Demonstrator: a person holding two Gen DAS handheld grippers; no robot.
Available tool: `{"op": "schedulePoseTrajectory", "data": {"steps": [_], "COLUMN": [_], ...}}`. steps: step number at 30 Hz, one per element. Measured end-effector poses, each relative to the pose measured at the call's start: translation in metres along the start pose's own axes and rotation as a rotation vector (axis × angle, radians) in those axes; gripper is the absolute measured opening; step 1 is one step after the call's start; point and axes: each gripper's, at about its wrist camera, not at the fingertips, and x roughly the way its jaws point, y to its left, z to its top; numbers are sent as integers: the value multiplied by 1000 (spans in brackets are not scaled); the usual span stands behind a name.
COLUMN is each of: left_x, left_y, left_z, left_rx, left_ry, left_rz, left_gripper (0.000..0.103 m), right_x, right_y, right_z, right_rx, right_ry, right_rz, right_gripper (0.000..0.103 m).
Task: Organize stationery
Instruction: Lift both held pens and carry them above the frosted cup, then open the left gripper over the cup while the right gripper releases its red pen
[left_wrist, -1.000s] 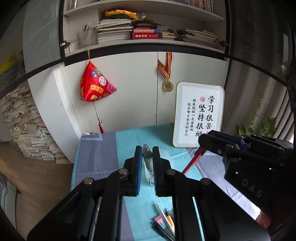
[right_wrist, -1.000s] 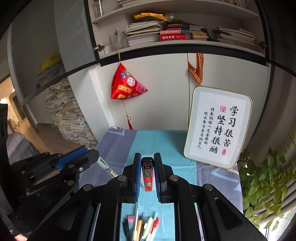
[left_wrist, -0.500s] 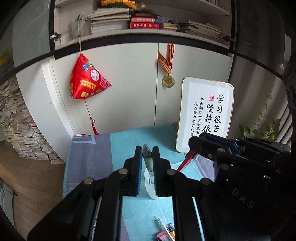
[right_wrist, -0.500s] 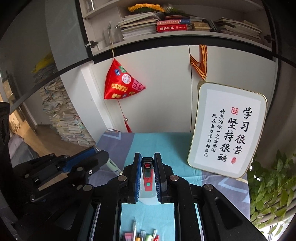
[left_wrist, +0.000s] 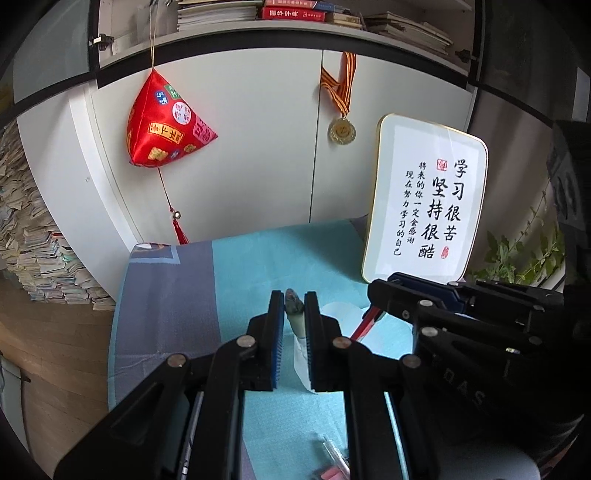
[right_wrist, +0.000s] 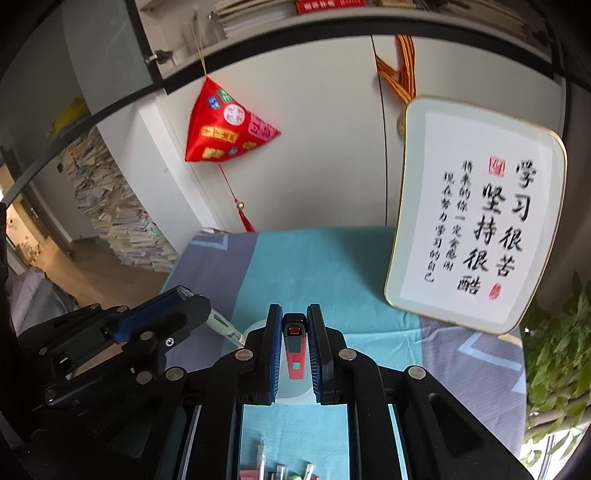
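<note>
Where ribbed pads clamp, slim red pen (right_wrist: 294, 354), pale green pen (left_wrist: 295, 320)

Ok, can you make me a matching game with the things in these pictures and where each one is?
Things:
1. red pen with a black clip
2. pale green pen
3. red triangular cloth pouch
4. white framed calligraphy board

Places:
A. hanging on a string in front of the white cabinet
B. between the fingers of the left hand-held gripper
C. standing on the table, propped upright
D. between the fingers of the right hand-held gripper

Pairs: 1-D, 2-B, 3-A, 4-C
</note>
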Motion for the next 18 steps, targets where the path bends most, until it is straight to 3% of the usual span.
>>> {"op": "schedulePoseTrajectory", "data": {"steps": [18], "left_x": [20], "left_y": [-4], "left_z": [-9], "left_rx": [4], "left_ry": [48], "left_rz": [-10], "left_gripper": [9], "right_x": [26], "right_y": [-10], "right_z": [-5], "right_rx": [34], "right_ry": [54], "right_rz": [25], "right_gripper": [15]}}
